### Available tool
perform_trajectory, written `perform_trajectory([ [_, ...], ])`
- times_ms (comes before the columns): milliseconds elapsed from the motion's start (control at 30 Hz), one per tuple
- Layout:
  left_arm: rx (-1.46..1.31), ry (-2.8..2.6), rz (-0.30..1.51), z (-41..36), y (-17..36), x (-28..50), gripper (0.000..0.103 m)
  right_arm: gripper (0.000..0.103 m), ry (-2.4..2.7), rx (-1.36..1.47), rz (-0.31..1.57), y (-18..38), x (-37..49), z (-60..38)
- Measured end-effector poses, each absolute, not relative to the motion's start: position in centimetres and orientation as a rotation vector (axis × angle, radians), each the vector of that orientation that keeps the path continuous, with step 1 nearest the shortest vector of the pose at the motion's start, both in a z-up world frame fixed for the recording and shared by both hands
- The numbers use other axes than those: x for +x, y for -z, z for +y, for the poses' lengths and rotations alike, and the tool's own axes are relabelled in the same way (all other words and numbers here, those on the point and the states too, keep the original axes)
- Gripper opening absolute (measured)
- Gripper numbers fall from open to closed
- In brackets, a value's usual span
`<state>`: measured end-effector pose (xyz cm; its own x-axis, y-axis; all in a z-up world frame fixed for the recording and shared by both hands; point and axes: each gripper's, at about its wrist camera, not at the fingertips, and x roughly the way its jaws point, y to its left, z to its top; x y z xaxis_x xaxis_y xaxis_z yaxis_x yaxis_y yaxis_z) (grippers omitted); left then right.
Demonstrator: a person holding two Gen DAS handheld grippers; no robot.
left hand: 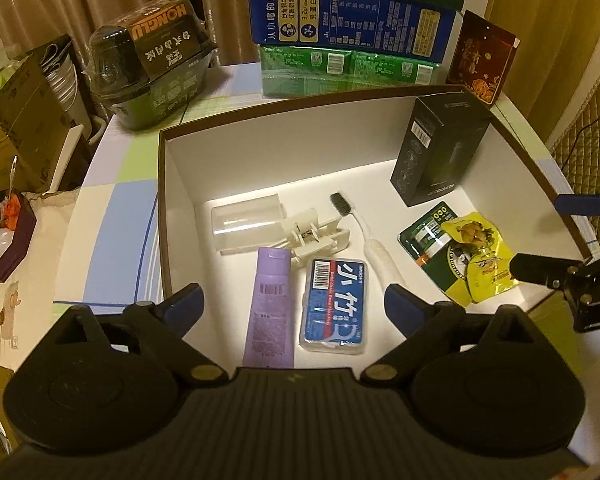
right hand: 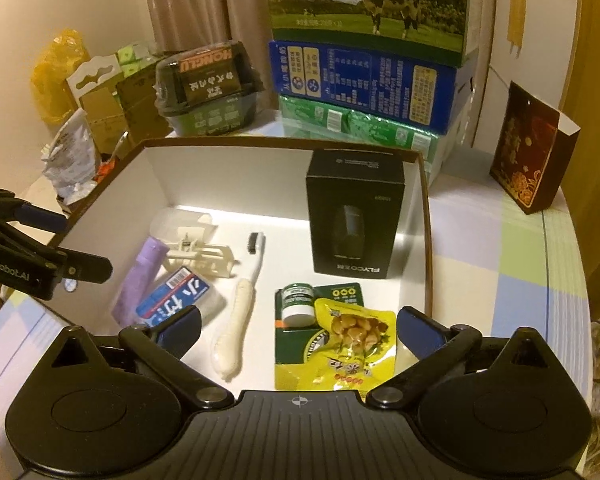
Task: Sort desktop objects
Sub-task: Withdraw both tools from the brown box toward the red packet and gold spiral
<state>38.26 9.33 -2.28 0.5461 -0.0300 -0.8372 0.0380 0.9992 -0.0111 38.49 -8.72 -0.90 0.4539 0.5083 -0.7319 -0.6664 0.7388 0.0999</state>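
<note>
A white storage box with a brown rim holds a purple tube, a blue floss case, a clear cup, a white toothbrush, a black carton and a yellow snack pouch. My left gripper hovers open above the tube and the floss case, touching neither. In the right wrist view, my right gripper stands open over the yellow pouch and a small green-lidded jar. Nothing is held. The left gripper shows at the left edge.
Behind the box stands a stack of milk cartons, with a wrapped black food bowl to its left and a dark red gift box to its right. Checked tablecloth lies right of the box; cardboard boxes crowd the far left.
</note>
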Motion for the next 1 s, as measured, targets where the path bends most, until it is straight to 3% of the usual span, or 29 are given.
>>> perform_trajectory([
  [1000,0.018,0.005,0.923,6.4,-1.7,30.8,0.095,0.101,-0.767,-0.161,0.799,-2.1,32.2,-11.4],
])
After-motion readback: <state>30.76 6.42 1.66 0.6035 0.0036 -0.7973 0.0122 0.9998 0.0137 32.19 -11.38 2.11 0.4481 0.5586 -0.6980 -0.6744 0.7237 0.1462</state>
